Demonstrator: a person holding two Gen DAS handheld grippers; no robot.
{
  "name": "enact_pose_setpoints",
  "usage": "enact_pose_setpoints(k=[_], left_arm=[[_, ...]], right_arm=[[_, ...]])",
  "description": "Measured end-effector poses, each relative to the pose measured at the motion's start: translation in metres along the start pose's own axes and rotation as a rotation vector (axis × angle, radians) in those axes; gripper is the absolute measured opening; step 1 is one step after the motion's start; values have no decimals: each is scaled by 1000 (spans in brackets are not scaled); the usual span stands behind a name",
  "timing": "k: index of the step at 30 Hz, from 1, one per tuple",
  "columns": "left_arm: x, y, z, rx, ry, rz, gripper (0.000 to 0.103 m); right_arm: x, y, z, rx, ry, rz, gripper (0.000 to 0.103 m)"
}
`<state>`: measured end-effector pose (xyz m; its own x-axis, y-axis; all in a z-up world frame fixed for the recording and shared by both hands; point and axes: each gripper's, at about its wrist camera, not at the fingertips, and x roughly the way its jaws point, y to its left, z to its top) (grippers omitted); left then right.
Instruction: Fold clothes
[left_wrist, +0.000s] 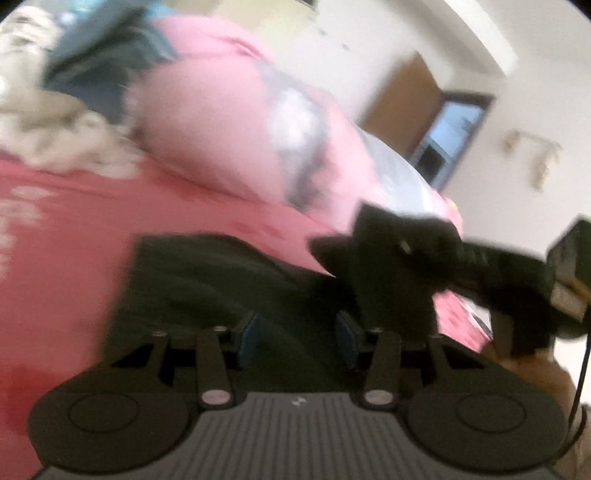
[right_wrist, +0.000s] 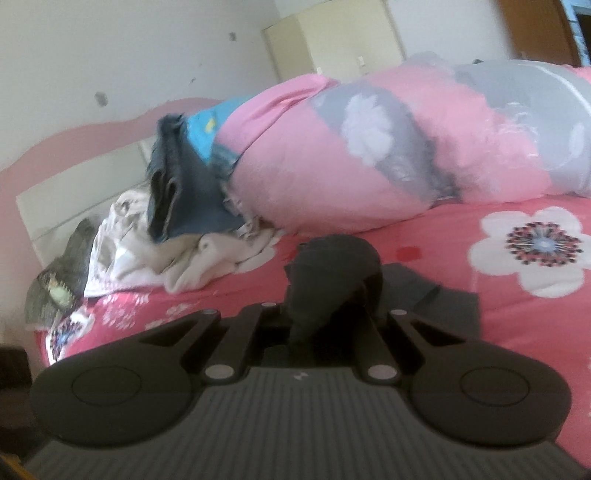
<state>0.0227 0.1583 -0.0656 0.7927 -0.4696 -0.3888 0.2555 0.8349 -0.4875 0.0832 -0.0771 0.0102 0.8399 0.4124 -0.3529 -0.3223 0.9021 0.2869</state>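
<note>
Lying on the pink flowered bedsheet (right_wrist: 517, 332), the dark garment (left_wrist: 207, 280) spreads flat on the near part of the bed, with one part of it lifted off the sheet. In the right wrist view the right gripper (right_wrist: 325, 317) has its jaws pressed together on a bunched fold of that garment (right_wrist: 332, 273), which rises in a rounded hump over the fingertips; the rest of the cloth trails off flat to the right on the sheet.

From the left wrist view, the left gripper (left_wrist: 297, 332) has its blue-padded fingers (left_wrist: 247, 339) spread apart, hovering over the flat dark cloth. Nothing is pinched between them; the cloth lies beneath and beyond the pads. To the right of it, the right gripper (left_wrist: 373, 254) shows as a dark blurred shape holding up a peak of the garment.

Farther back, a rolled pink quilt (right_wrist: 369, 147) with grey and white flowers lies across the bed. To its left sits a pile of clothes: folded jeans (right_wrist: 184, 192) leaning on the quilt, and pale crumpled cloth (right_wrist: 177, 258) beneath them. A pink headboard (right_wrist: 55, 147) stands at the far left, against a white wall (right_wrist: 110, 55). A brown door (left_wrist: 406, 103) shows at the far right in the left wrist view.
</note>
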Motion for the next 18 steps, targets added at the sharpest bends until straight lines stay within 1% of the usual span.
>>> enact_pose_setpoints(k=[2, 3, 4, 6, 7, 9, 12, 18], left_arm=[[-11, 18, 2, -34, -27, 55, 44], [-13, 26, 2, -49, -32, 76, 41], [-15, 33, 2, -63, -35, 95, 39], [-17, 47, 3, -84, -33, 118, 32], [-17, 53, 3, -94, -31, 127, 30], [-15, 64, 5, -114, -21, 131, 19], [-11, 79, 4, -158, -9, 111, 12], [-10, 105, -3, -256, 4, 63, 9]], right_arm=[[8, 12, -4, -32, 12, 10, 4], [12, 18, -6, -51, 19, 14, 4], [16, 25, -9, -70, 25, 19, 4], [23, 37, -13, -108, 38, 26, 4], [27, 43, -14, -128, 44, 32, 4], [32, 57, -18, -176, 55, 39, 4], [38, 83, -27, -298, 61, 37, 4], [40, 137, -62, -662, 77, 10, 4]])
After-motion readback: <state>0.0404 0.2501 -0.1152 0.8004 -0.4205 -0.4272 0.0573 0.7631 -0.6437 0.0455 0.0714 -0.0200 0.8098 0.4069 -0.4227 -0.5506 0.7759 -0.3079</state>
